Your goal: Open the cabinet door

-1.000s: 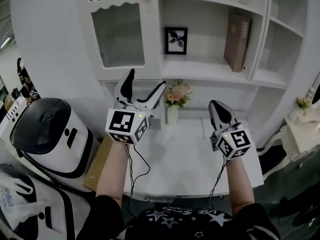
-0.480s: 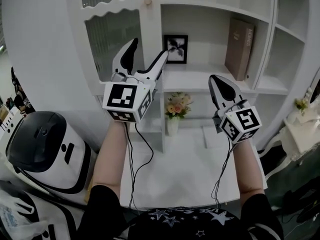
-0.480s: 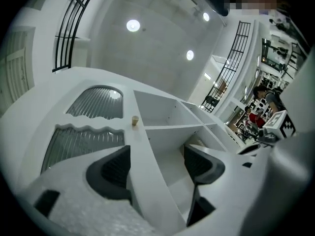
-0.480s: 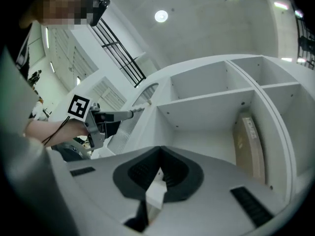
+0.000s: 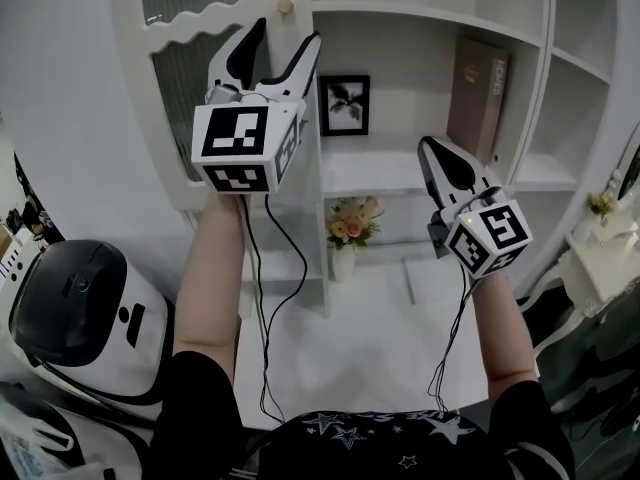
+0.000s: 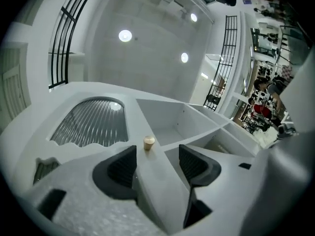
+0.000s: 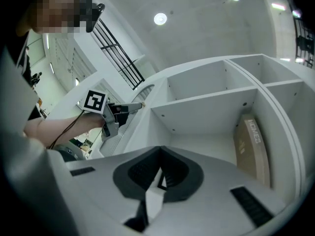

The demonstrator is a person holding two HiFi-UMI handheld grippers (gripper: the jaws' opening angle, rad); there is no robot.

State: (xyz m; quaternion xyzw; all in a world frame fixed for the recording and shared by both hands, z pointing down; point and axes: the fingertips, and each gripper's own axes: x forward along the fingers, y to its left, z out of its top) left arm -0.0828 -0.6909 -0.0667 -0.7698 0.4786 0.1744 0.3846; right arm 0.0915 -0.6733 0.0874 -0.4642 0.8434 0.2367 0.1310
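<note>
The white cabinet door (image 5: 190, 78) has ribbed glass and a small tan knob (image 5: 286, 6) on its right stile; it stands closed. My left gripper (image 5: 286, 34) is raised just under that knob. In the left gripper view the knob (image 6: 149, 142) sits just beyond the gripper (image 6: 157, 157), in line with the gap between the tips. The jaws are closing and the pads do not touch it. My right gripper (image 5: 433, 152) is shut on nothing, held lower in front of the open shelves. The right gripper view shows its closed jaws and the left gripper (image 7: 139, 104) at the door.
Open shelves to the right hold a framed picture (image 5: 344, 105) and a leaning brown book (image 5: 473, 85). A vase of flowers (image 5: 349, 230) stands at the back of the white table (image 5: 340, 348). A white and black machine (image 5: 80, 298) stands at the lower left.
Both grippers have risen. The left one climbed from table height to the knob and its jaws have narrowed. The right one rose less and stayed shut.
</note>
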